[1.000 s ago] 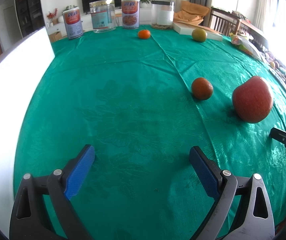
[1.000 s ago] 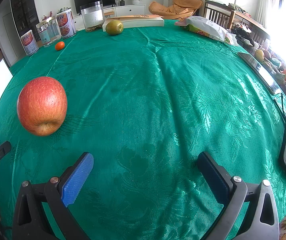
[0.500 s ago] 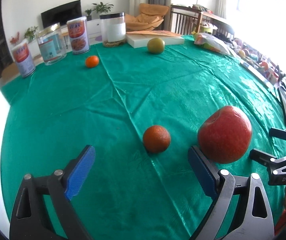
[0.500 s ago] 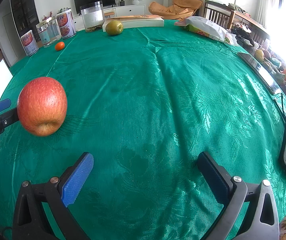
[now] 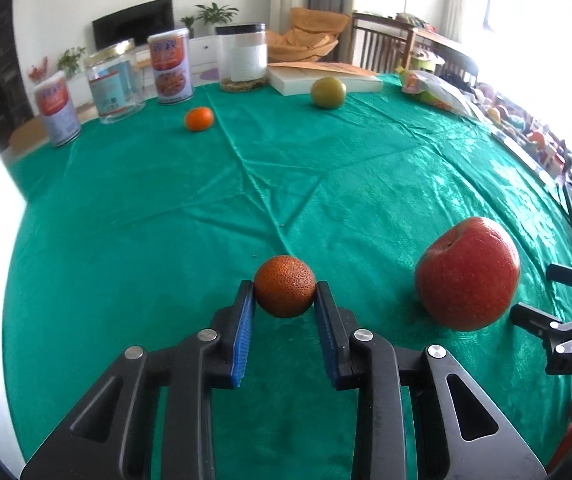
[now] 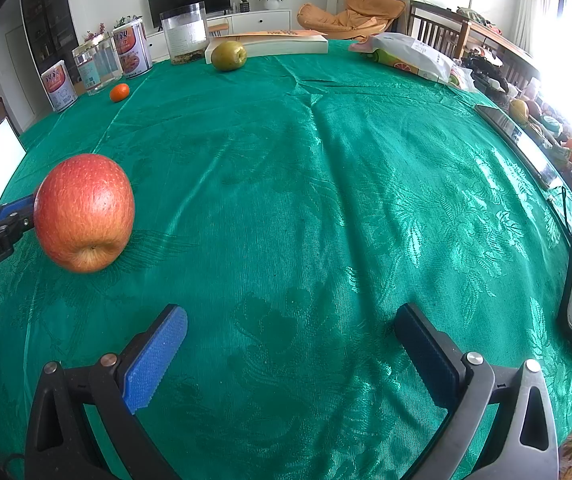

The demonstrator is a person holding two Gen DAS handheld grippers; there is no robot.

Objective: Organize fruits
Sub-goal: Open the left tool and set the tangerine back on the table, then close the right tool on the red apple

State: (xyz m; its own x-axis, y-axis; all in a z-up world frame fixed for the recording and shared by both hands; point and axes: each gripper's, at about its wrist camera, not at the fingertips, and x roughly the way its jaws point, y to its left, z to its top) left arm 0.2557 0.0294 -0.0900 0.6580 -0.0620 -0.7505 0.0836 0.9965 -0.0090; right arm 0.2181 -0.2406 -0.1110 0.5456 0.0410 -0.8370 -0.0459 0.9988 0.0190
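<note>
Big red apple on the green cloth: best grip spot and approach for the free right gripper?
Grip the red apple across its widest middle, pads on opposite cheeks, coming down from above and from the right gripper's side. It lies tilted, calyx showing in the right wrist view, so avoid the dimpled ends. It looks wide; open jaws fully. The left gripper has just closed on the dark orange.
</note>
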